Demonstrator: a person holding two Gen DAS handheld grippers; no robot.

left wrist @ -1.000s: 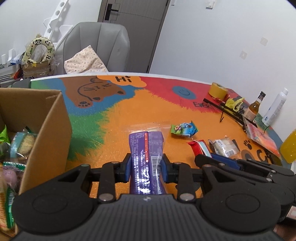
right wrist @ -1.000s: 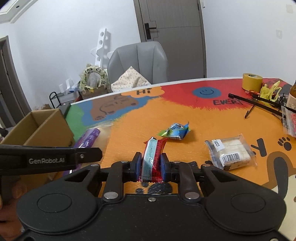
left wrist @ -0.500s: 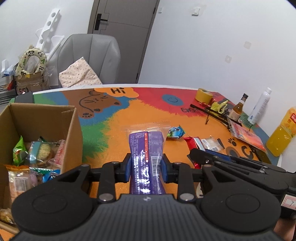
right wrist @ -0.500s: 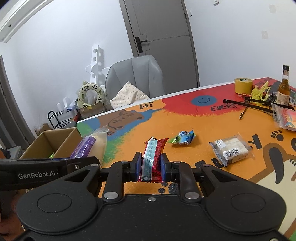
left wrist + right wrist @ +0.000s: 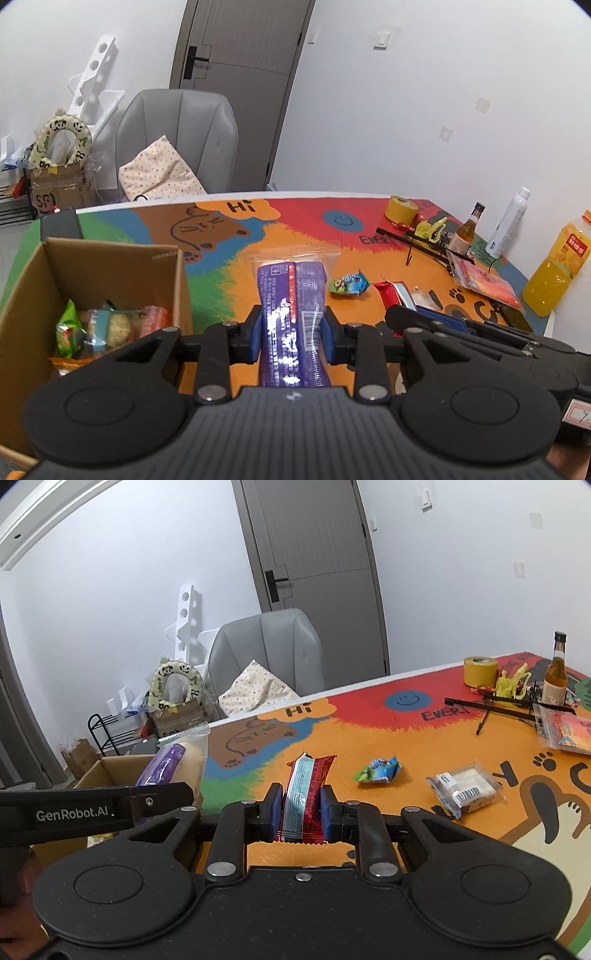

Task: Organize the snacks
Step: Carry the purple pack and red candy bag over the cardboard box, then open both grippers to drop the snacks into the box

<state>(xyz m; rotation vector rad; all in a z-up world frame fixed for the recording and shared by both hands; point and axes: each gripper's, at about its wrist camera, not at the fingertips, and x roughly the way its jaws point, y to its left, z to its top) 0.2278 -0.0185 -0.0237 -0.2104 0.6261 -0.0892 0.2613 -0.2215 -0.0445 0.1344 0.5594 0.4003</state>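
Cardboard box (image 5: 110,266) sits open at the near left of the worktop (image 5: 236,266), already stocked with mixed snack packets (image 5: 107,325), while the left tongs (image 5: 291,332) clamp a purple snack pack (image 5: 291,295) just right of its wall. Right tongs (image 5: 301,808) pinch a red-and-teal wrapper (image 5: 306,786) above the orange patch; farther out lie a small blue-green sachet (image 5: 378,770) and a clear-wrapped bar (image 5: 463,792). Far side: grey chair (image 5: 269,646), closed door (image 5: 317,554).
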